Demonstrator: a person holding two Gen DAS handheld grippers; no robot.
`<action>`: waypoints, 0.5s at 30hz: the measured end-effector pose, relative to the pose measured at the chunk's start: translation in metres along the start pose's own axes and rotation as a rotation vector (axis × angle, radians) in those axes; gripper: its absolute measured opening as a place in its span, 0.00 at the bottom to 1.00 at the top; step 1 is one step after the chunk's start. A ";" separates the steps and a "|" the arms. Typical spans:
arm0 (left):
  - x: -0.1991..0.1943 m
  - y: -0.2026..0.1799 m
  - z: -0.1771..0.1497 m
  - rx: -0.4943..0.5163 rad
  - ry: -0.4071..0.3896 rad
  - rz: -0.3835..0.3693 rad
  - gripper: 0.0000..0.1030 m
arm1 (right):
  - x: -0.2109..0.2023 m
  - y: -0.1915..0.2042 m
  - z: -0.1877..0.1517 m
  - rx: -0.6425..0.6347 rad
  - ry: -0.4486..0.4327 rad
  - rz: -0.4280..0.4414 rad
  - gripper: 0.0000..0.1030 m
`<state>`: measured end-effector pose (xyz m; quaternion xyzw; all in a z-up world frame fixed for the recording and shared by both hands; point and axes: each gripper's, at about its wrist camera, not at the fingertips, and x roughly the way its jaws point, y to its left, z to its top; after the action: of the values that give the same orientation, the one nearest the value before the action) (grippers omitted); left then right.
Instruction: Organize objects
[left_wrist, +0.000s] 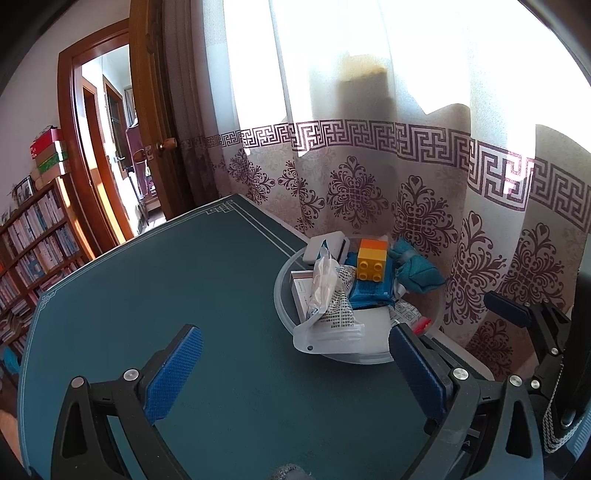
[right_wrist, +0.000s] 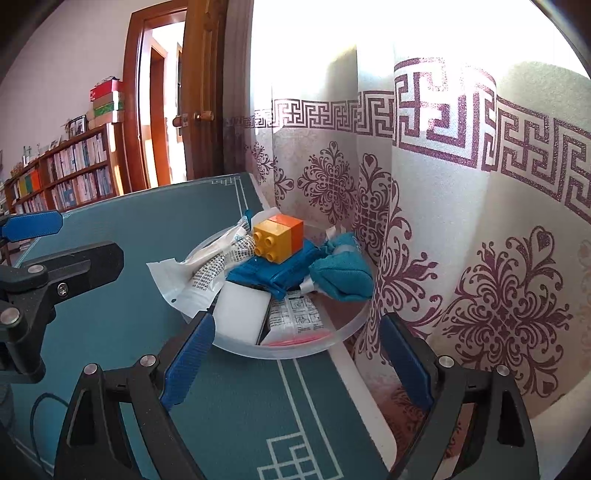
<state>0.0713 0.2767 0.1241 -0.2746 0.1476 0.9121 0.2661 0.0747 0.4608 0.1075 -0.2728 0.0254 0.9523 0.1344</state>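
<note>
- One clear round bowl (left_wrist: 284, 295) (right_wrist: 351, 323) holds the whole heap of small things; it sits on the table at its far right edge, touching the curtain.
- On top of the heap lies a yellow and orange toy brick (left_wrist: 371, 264) (right_wrist: 277, 238), tipped on its side so its studs face the cameras.
- Under the brick is a blue cloth packet (left_wrist: 369, 293) (right_wrist: 275, 271), and just to its right a teal fabric bundle (left_wrist: 417, 275) (right_wrist: 341, 275) leans toward the curtain.
- A clear plastic sachet with printed text (left_wrist: 332, 295) (right_wrist: 207, 275) hangs over the near-left rim of the bowl.
- White boxes (left_wrist: 327, 247) (right_wrist: 245, 308) and a printed leaflet pack (left_wrist: 406, 314) (right_wrist: 295, 314) fill the lower layer; a red strip shows at the bowl's near side.
- The left gripper (left_wrist: 293, 369) hovers above the table, fingers spread wide and holding nothing, the bowl just beyond its right finger (left_wrist: 417, 363).
- The right gripper (right_wrist: 299, 354) hangs in front of the bowl, fingers likewise parted and empty, the near rim between them.
- The table (left_wrist: 166, 280) (right_wrist: 236, 398) has a dark green mat with white line borders.
- A patterned curtain (left_wrist: 424, 166) (right_wrist: 480, 221) hangs behind, sunlit.
- A wooden door (left_wrist: 151, 110) (right_wrist: 205, 85) stands open at left, beside a bookshelf (left_wrist: 33, 236) (right_wrist: 74, 173) with stacked boxes on top.
</note>
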 end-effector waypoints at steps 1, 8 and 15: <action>0.001 0.000 0.000 0.003 0.000 0.007 1.00 | 0.000 0.000 0.000 0.000 0.003 0.001 0.89; 0.002 -0.001 -0.002 0.007 0.009 0.011 1.00 | 0.001 -0.001 -0.001 0.001 0.008 0.003 0.89; 0.003 -0.001 -0.003 0.010 0.015 0.009 1.00 | 0.001 -0.001 -0.002 0.004 0.012 -0.003 0.89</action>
<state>0.0710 0.2774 0.1195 -0.2796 0.1552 0.9105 0.2622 0.0747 0.4617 0.1053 -0.2784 0.0280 0.9504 0.1361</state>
